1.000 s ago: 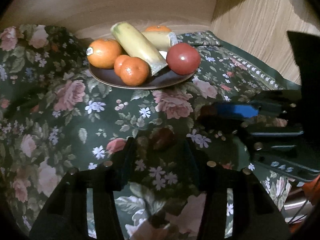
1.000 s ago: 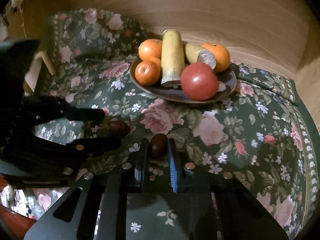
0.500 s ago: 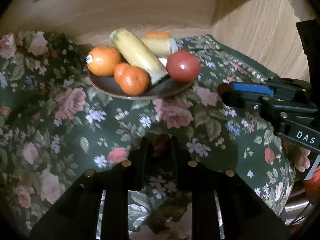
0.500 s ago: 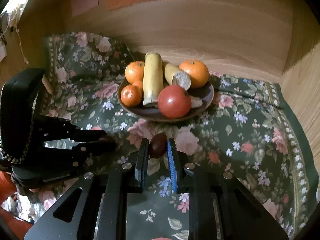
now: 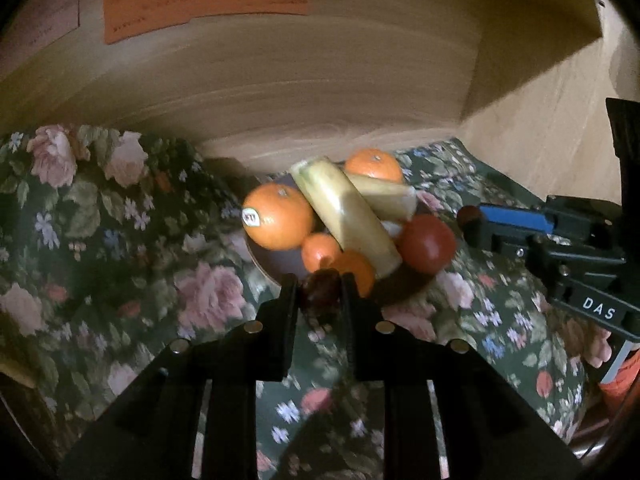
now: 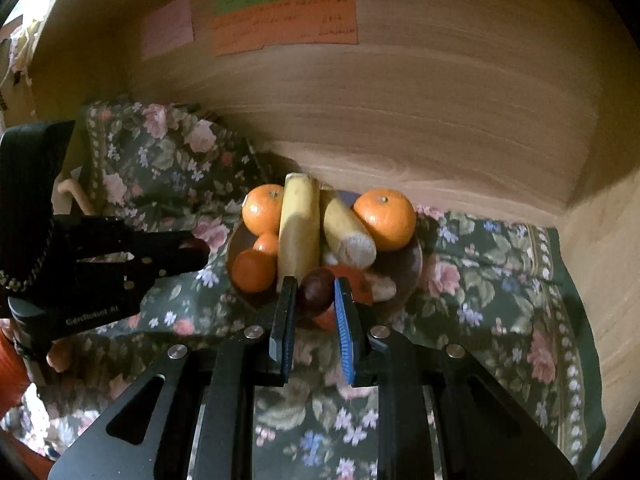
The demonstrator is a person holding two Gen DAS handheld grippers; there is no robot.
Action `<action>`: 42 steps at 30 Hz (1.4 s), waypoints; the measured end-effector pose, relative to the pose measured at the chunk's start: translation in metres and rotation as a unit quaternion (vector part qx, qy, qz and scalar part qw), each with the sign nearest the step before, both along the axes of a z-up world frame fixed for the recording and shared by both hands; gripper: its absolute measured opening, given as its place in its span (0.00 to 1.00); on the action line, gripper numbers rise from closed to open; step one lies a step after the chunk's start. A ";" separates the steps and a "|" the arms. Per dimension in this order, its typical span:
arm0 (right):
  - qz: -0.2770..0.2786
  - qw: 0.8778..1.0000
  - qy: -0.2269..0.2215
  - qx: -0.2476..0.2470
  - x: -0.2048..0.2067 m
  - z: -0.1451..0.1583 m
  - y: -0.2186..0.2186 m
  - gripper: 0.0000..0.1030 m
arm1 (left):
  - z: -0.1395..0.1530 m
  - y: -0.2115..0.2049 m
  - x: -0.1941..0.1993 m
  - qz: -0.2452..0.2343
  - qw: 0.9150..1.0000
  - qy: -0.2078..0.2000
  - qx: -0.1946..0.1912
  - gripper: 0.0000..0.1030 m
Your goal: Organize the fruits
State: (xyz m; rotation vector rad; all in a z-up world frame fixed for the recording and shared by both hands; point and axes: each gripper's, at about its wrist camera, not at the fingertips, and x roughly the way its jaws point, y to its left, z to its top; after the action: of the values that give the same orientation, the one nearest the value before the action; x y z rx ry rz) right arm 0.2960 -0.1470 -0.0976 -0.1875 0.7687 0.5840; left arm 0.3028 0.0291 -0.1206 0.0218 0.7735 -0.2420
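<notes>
A small dark red fruit is pinched between the jaws of the left gripper, low in the middle of the left view. A second dark fruit is pinched the same way in the right gripper, low in the middle of the right view. Both fruits are held up off the cloth, in front of the plate.

The plate is seen in the middle of both views, set on the flowered cloth. It is filled with oranges, two cut pieces of banana and a red tomato. One orange bears a small sticker. The tomato is partly hidden behind the held fruit in the right view.

The right gripper is also seen at the right edge of the left view, near the tomato. The left gripper is seen at the left edge of the right view, just beside the plate.

Paper notes are stuck on the wood wall at the top.
</notes>
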 end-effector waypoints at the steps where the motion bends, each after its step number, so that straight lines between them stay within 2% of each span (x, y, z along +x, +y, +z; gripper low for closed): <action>1: 0.000 1.000 0.001 -0.002 0.004 -0.001 0.002 0.16 | 0.000 0.001 0.006 0.002 1.000 -0.001 0.002 0.20; 10: 0.011 1.000 0.018 -0.022 0.031 -0.014 0.020 0.16 | -0.021 0.008 0.041 0.004 1.000 0.026 -0.003 0.20; 17: 0.007 0.999 0.016 -0.034 0.039 -0.024 0.025 0.17 | -0.031 0.004 0.049 0.000 0.999 0.035 0.002 0.20; 20: 0.009 0.999 0.018 -0.036 0.041 -0.023 0.026 0.18 | -0.035 0.003 0.052 0.004 0.999 0.043 0.003 0.27; 23: 0.008 0.999 0.018 -0.039 0.041 -0.024 0.028 0.28 | -0.034 0.004 0.053 0.011 0.999 0.041 0.004 0.35; 24: 0.004 0.999 0.015 -0.040 0.041 -0.023 0.027 0.35 | -0.034 0.005 0.052 0.012 0.999 0.042 0.001 0.35; 26: 0.002 0.999 0.015 -0.036 0.041 -0.022 0.026 0.37 | -0.031 0.004 0.050 0.013 0.999 0.040 0.000 0.35; 30: -0.006 1.000 0.002 -0.021 0.035 -0.009 0.019 0.37 | -0.016 0.010 0.036 0.022 1.000 0.016 0.001 0.35; 35: -0.019 0.999 -0.039 0.007 0.011 0.026 0.007 0.37 | 0.024 0.012 -0.001 0.038 0.998 -0.047 -0.004 0.35; 39: -0.030 0.996 -0.079 0.041 -0.019 0.062 -0.006 0.37 | 0.062 0.009 -0.045 0.051 0.992 -0.112 -0.004 0.35; 42: -0.040 0.990 -0.115 0.069 -0.050 0.090 -0.017 0.37 | 0.092 0.003 -0.085 0.062 0.985 -0.163 -0.007 0.35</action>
State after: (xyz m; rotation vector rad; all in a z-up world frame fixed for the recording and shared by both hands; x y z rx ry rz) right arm 0.2461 -0.1641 -0.0080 -0.0937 0.5077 0.5272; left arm 0.2182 0.0320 -0.0290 -0.0009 0.4451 -0.1213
